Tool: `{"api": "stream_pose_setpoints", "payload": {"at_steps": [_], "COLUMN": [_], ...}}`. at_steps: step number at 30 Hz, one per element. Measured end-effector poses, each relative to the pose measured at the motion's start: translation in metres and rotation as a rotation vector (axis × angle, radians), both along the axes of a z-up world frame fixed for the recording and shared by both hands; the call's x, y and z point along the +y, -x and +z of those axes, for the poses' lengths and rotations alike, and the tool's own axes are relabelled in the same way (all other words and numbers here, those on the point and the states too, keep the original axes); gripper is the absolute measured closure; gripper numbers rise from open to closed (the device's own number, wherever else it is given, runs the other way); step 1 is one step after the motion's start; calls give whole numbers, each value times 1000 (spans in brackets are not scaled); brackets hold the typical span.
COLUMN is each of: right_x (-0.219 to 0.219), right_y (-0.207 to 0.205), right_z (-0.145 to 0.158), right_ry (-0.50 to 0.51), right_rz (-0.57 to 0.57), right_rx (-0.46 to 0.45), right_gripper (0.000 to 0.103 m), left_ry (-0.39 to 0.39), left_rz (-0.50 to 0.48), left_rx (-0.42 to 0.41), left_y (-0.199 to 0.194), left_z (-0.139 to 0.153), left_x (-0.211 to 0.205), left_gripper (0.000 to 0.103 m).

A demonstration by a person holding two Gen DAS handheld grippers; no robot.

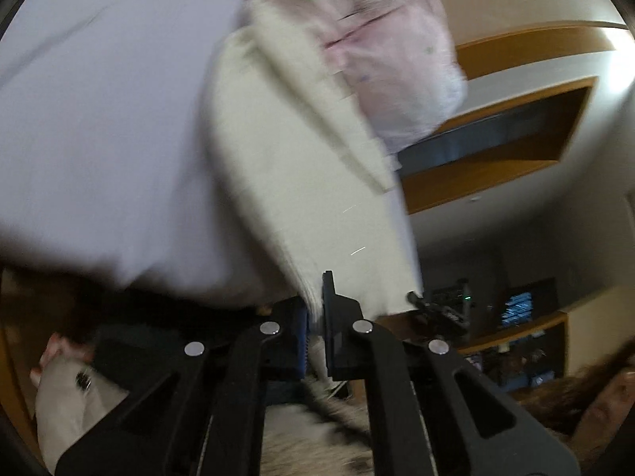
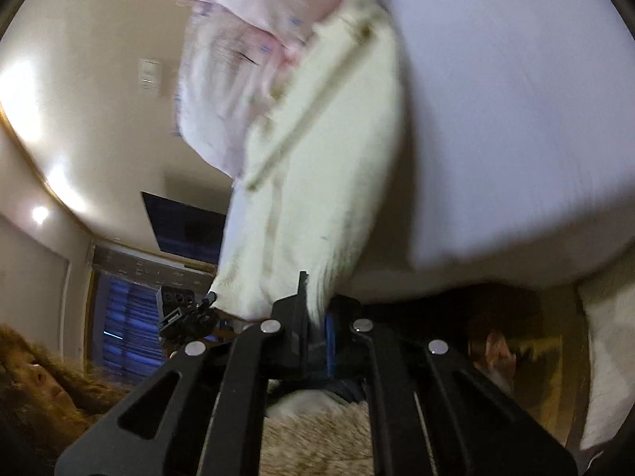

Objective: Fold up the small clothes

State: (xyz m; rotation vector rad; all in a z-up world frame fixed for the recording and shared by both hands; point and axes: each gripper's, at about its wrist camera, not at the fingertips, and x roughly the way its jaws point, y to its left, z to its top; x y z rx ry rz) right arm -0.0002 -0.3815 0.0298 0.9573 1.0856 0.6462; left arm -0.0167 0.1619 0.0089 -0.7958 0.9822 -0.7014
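In the left wrist view, the left gripper (image 1: 315,309) has its jaws pressed together on the lower edge of a cream garment (image 1: 285,166), which stretches up and away from the fingers across a white bedsheet (image 1: 99,139). Beyond the far end of the cream garment lies a bunched pink garment (image 1: 381,47), touching it. The other gripper (image 1: 436,309) shows small at the cream garment's lower right corner; whether it grips there is not clear in this view. In the right wrist view, the right gripper (image 2: 315,317) is clamped on the near edge of the same cream garment (image 2: 317,182), the cloth pinched between its fingers and rising toward the pink garment (image 2: 238,79) at its far end. The bedsheet (image 2: 496,119) spreads to the right of the cream garment. Both views are motion-blurred.
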Motion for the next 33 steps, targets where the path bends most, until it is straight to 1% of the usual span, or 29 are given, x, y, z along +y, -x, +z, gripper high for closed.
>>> {"api": "stream_pose_setpoints", "payload": {"at_steps": [1, 2, 3, 4, 5, 7, 8, 9, 10, 11, 12, 13, 14, 15, 16, 17, 18, 19, 20, 21, 22, 23, 25, 26, 29, 31, 33], "right_x": [-2, -5, -8, -10, -12, -16, -19, -19, -16, -12, -9, -4, 1, 5, 5, 1, -2, -6, -9, -12, -13, -14, -16, -15, -9, -2, 3], "right_y": [-8, -19, -37, -53, -78, -117, -139, -171, -196, -229, -249, -273, -292, -311, -321, -321, -317, -313, -308, -301, -295, -291, -286, -284, -277, -278, -275], "right_z": [13, 27, 44, 57, 71, 83, 84, 83, 80, 71, 62, 47, 32, 12, -2, -10, -12, -11, -7, -1, 4, 7, 13, 14, 12, 8, 6], "right_ry": [1, 2, -2, -10, -21, -51, -67, -75, -69, -36, 4, 73, 146, 233, 274, 261, 242, 228, 231, 245, 255, 257, 242, 232, 209, 192, 187], "right_rz": [-11, -25, -48, -74, -116, -176, -210, -251, -279, -318, -343, -371, -390, -408, -424, -444, -458, -470, -478, -476, -465, -453, -430, -416, -378, -360, -338], "right_rx": [-36, -77, -132, -174, -227, -291, -312, -324, -321, -303, -282, -232, -167, -70, 2, 32, 31, 9, -17, -50, -70, -81, -103, -106, -105, -99, -99], "right_gripper": [97, 97, 97, 97, 97, 97, 97, 97, 97, 97, 97, 92, 82, 75, 64, 55, 48, 34, 28, 27, 27, 26, 24, 24, 24, 24, 24], "left_ry": [18, 29, 48, 60, 77, 119, 117, 110, 75, 47, 20, -10, -47, -58, -52, -18, 7, 8, -16, -37, -49, -60, -90, -113, -138, -160, -160], "left_rz": [1, 8, 32, 79, 118, 212, 257, 289, 316, 334, 350, 357, 362, 362, 352, 330, 308, 302, 309, 312, 313, 318, 305, 275, 220, 203, 204], "left_rx": [-49, -83, -133, -175, -196, -215, -218, -229, -241, -247, -243, -218, -148, -81, -11, 54, 64, 46, 16, -1, -4, -3, 15, 44, 103, 132, 162], "left_y": [-13, -24, -42, -63, -79, -123, -147, -172, -200, -218, -238, -258, -282, -296, -306, -312, -310, -305, -296, -290, -284, -276, -265, -265, -260, -260, -260], "left_z": [17, 28, 44, 57, 65, 76, 79, 81, 82, 81, 77, 69, 53, 41, 28, 17, 13, 15, 20, 25, 27, 28, 24, 20, 6, -3, -14], "left_x": [0, 1, 4, 8, 12, 20, 21, 20, 15, 12, 8, 3, -4, -6, -6, -3, 1, 6, 13, 21, 27, 35, 39, 35, 27, 19, 13], "left_gripper": [98, 98, 98, 98, 98, 98, 98, 98, 98, 98, 98, 97, 97, 97, 97, 97, 97, 97, 94, 89, 66, 47, 47, 47, 47, 47, 48]}}
